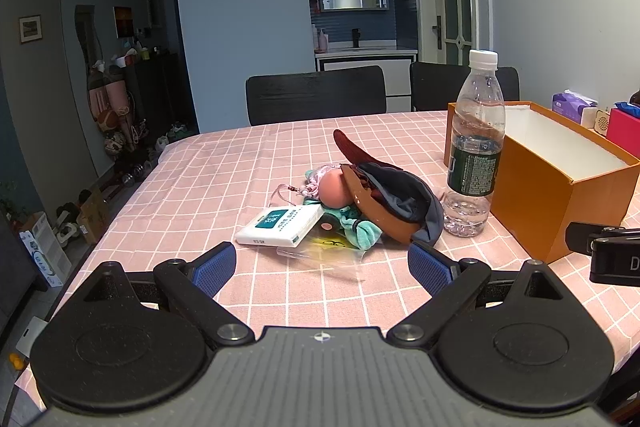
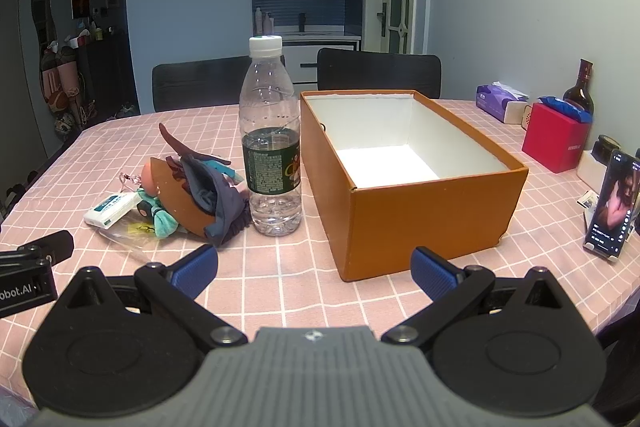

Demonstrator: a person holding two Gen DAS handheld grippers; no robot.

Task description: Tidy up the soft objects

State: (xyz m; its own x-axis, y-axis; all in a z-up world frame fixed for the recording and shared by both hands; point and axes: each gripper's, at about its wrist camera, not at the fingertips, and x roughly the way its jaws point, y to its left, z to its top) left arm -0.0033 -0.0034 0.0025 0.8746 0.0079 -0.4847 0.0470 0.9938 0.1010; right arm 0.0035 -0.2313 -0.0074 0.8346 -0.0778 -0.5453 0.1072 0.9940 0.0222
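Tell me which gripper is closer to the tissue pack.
Left. The left gripper faces the tissue pack just ahead; the right gripper fronts the orange box, pack off to its left.

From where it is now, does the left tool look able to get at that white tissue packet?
Probably yes. The left tool is open and faces the white tissue packet, with only bare tablecloth between them. The water bottle stands off to the right.

A water bottle (image 2: pixel 271 143) stands on the pink checked tablecloth (image 2: pixel 280 267). A phone (image 2: pixel 614 205), red box (image 2: pixel 554 137) and tissues (image 2: pixel 498 101) sit at the right.
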